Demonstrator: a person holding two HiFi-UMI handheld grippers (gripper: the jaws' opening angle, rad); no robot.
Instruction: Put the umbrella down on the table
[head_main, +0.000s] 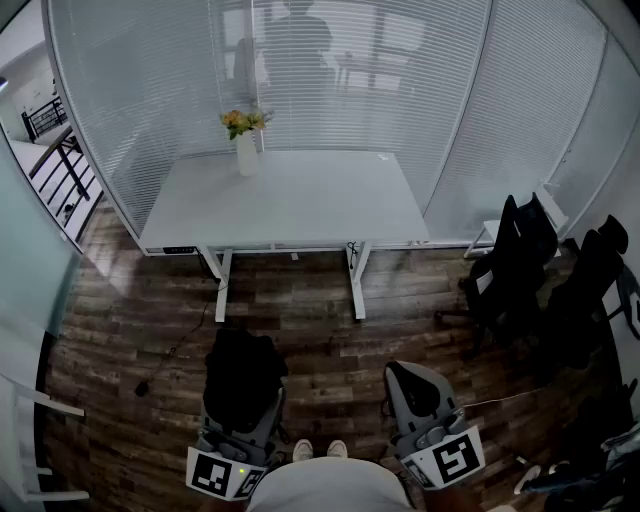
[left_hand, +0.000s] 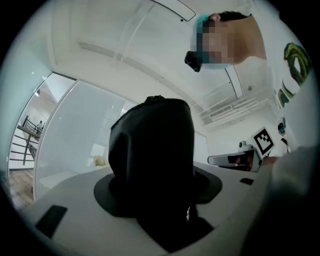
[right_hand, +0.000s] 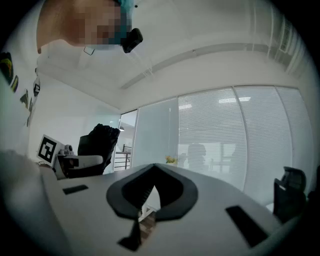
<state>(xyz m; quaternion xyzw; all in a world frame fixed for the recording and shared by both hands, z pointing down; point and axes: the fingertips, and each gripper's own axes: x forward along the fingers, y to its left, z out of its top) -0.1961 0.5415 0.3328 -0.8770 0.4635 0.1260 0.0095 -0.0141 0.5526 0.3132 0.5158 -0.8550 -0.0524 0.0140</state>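
A folded black umbrella (head_main: 240, 360) sits in my left gripper (head_main: 243, 400), whose jaws are shut on it low in the head view, near the person's body. In the left gripper view the umbrella (left_hand: 150, 150) fills the space between the jaws and hides their tips. From the right gripper view it shows as a dark bundle (right_hand: 97, 142) at the left. My right gripper (head_main: 412, 392) hangs beside it with its jaws together and nothing in them (right_hand: 150, 172). The white table (head_main: 330, 205) stands well ahead across the wooden floor.
A white vase with yellow and orange flowers (head_main: 246, 148) stands at the table's back left corner. Two black office chairs (head_main: 520, 265) stand at the right. Glass walls with blinds run behind the table. A stair railing (head_main: 60, 160) shows at the far left.
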